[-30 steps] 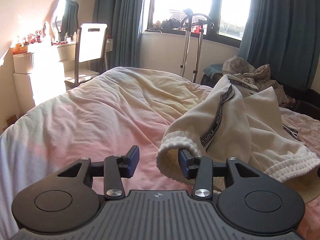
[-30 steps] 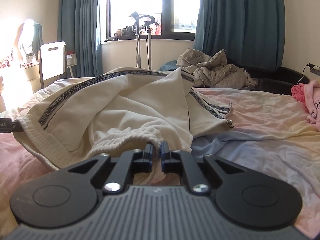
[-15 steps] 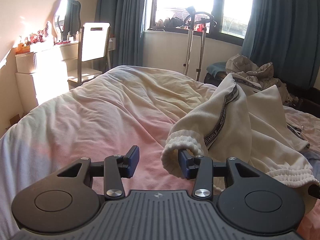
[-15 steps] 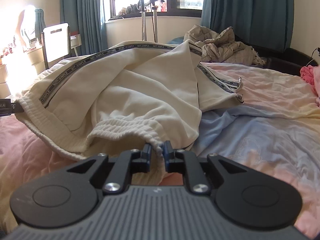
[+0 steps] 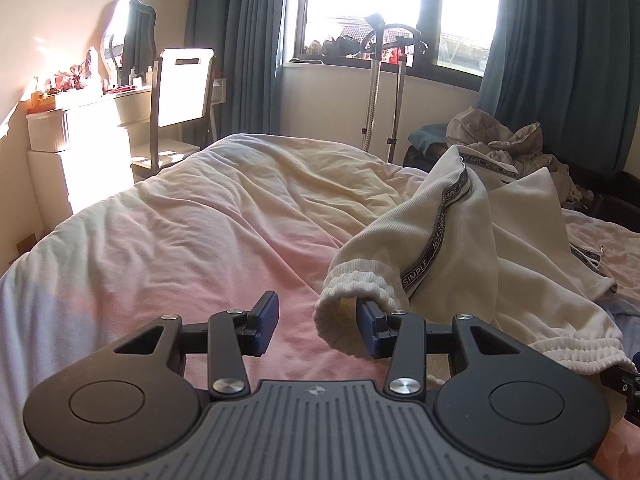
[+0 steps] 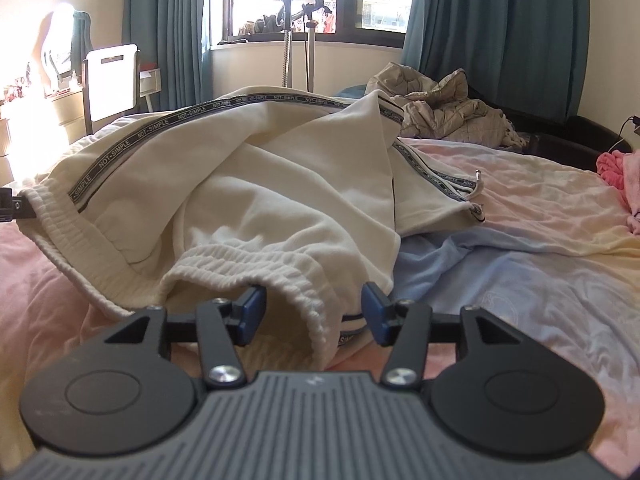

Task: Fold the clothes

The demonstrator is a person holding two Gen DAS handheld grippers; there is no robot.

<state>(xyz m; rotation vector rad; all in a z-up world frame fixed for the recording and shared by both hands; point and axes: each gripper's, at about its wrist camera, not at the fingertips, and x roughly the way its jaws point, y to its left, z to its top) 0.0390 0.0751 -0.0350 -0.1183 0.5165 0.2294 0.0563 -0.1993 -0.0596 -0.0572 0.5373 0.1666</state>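
Cream sweatpants (image 6: 260, 184) with a dark "NOT-SIMPLE" side stripe lie bunched on the bed, also in the left wrist view (image 5: 480, 248). My left gripper (image 5: 318, 326) is open; the ribbed waistband's left end (image 5: 352, 284) curls over its right finger. My right gripper (image 6: 312, 312) is open, with the ribbed waistband's right end (image 6: 296, 280) lying loose between its blue pads. The left gripper's tip shows at the far left of the right wrist view (image 6: 10, 204).
The bed (image 5: 192, 232) has a pink, cream and blue duvet. A chair (image 5: 180, 96) and dresser (image 5: 80, 128) stand at the left. A garment steamer stand (image 6: 298, 40) is by the window. Crumpled beige bedding (image 6: 440, 112) and a pink cloth (image 6: 620, 172) lie to the right.
My right gripper has opened and let go of the waistband, which now lies loose between its fingers. The left gripper stays open; the pants have sagged lower onto the bed.
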